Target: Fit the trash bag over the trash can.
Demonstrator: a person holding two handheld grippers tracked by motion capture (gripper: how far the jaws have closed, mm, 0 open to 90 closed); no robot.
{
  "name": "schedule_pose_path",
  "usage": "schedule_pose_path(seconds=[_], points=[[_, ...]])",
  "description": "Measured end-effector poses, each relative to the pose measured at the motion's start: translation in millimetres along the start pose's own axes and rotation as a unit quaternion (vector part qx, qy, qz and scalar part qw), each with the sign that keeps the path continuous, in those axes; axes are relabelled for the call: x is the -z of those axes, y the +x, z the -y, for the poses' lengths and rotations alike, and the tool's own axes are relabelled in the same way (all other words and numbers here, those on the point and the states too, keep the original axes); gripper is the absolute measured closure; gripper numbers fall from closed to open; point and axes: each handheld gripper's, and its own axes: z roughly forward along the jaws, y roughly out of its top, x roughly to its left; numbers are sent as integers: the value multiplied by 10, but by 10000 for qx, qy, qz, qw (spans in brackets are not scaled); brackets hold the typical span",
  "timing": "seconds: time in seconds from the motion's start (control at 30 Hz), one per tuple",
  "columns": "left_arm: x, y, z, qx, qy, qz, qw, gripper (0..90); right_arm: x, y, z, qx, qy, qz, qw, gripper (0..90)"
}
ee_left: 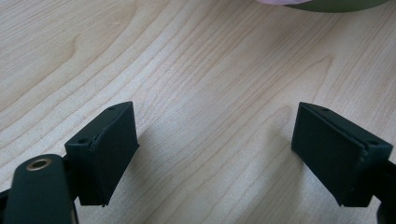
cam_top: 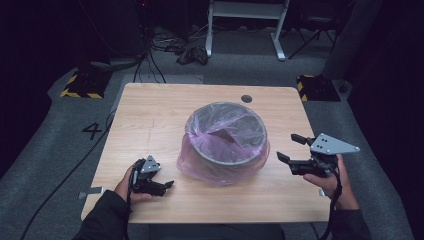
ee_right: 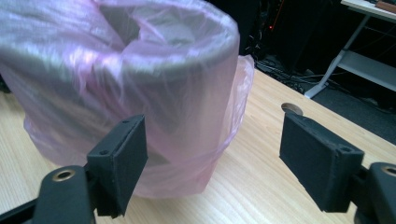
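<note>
A round grey bin (cam_top: 227, 134) lined with a thin pink plastic bag (cam_top: 200, 162) stands in the middle of the wooden table (cam_top: 150, 115); the bag drapes over the rim and down the outside. My left gripper (cam_top: 167, 185) rests low on the table at the front left, a little short of the bin, open with nothing but bare wood (ee_left: 210, 116) between its jaws. My right gripper (cam_top: 290, 147) hovers to the right of the bin, open and pointing at it. In the right gripper view the bin (ee_right: 116, 56) and bag (ee_right: 187, 163) stand just beyond the jaws, untouched.
A round cable hole (cam_top: 246, 98) sits near the table's far edge. Beyond the table lie cables (cam_top: 170, 47), a white desk frame (cam_top: 245, 25) and yellow-black striped blocks (cam_top: 82, 85). A person's hands and dark sleeves come in at the bottom.
</note>
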Motion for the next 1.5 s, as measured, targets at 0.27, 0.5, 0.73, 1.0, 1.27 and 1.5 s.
schedule_pose_path(seconds=[0.27,0.5,0.73,1.0,1.27,1.5], points=[[-6,-1,2,9,-29,1,10000,143,-26,-59,-263,16,-84,-31,10000,233],[-3,0,0,5,-10,10,10000,143,-121,-21,-457,171,-77,-142,9997,232],[-4,0,1,6,-17,8,10000,143,-268,32,-573,305,8,-206,9993,230],[-5,-1,1,9,-23,3,10000,143,-436,107,-713,489,140,-316,9982,230],[-4,0,1,6,-16,7,10000,143,-649,180,-839,623,281,-536,9962,232],[-4,-1,1,6,-20,4,10000,143,-869,252,-949,754,502,-714,9933,233]])
